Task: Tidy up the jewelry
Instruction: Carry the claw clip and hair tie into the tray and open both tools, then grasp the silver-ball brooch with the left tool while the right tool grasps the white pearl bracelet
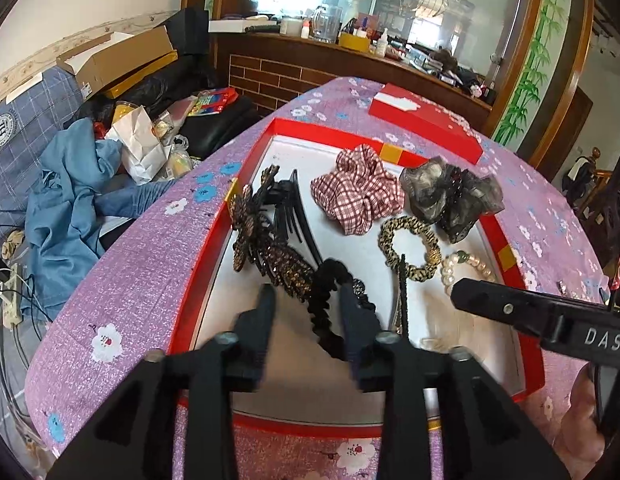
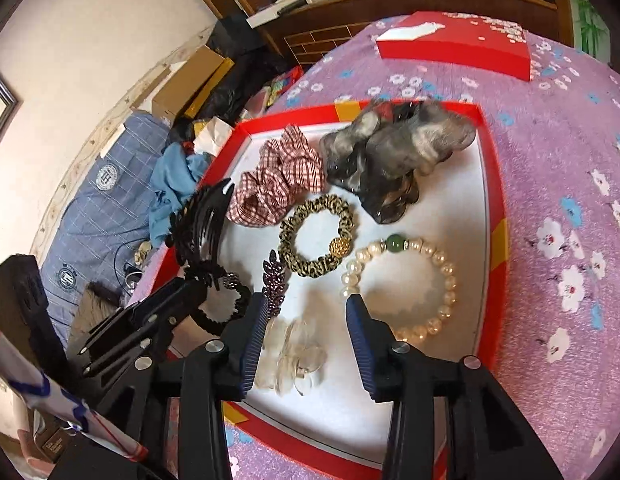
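A red tray (image 1: 505,240) with a white floor holds the accessories; its rim also shows in the right wrist view (image 2: 495,200). My left gripper (image 1: 306,296) is open, its fingers either side of a black hair tie (image 1: 329,292) next to a dark beaded claw clip (image 1: 270,236). My right gripper (image 2: 306,304) is open above a clear plastic clip (image 2: 294,356). A pearl bracelet (image 2: 441,276), leopard scrunchie (image 2: 317,240), checked scrunchie (image 2: 278,184), grey gauze scrunchie (image 2: 393,152) and purple leaf clip (image 2: 274,280) lie in the tray.
The tray sits on a purple flowered cloth (image 1: 142,264). A red box lid (image 1: 429,124) lies beyond it. To the left, off the table edge, is a cluttered sofa with blue clothing (image 1: 66,200) and cardboard boxes (image 1: 118,56). A wooden counter (image 1: 349,56) stands behind.
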### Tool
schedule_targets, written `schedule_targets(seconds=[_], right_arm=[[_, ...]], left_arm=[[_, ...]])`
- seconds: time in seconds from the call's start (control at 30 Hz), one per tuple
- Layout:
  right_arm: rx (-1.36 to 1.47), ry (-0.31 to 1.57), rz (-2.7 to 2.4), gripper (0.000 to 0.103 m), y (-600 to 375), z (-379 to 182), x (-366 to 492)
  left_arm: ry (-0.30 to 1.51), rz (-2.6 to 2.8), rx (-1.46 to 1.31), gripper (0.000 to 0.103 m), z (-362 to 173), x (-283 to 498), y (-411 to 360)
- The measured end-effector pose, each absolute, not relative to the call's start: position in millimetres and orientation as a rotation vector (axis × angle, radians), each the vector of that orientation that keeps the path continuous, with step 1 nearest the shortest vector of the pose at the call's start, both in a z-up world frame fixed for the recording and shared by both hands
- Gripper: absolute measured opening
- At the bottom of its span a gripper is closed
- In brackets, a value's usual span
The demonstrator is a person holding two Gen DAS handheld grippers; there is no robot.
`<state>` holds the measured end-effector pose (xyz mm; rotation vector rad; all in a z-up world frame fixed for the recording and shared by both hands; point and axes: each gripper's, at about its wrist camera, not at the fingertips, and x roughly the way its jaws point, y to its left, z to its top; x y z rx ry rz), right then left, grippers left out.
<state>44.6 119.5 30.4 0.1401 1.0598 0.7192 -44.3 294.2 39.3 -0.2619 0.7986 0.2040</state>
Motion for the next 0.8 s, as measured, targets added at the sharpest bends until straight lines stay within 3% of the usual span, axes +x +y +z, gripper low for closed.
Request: schedule_targets(seconds=[0.43, 0.8], right_arm=[[0.179, 1.037, 0.602, 0.045, 36, 50, 40], [0.173, 1.047, 0.296, 0.035, -114, 47, 56]], left_arm=[[0.752, 0.156, -0.196, 0.035, 73, -56, 254], [0.828, -0.012, -0.067, 0.036, 76, -33, 155]])
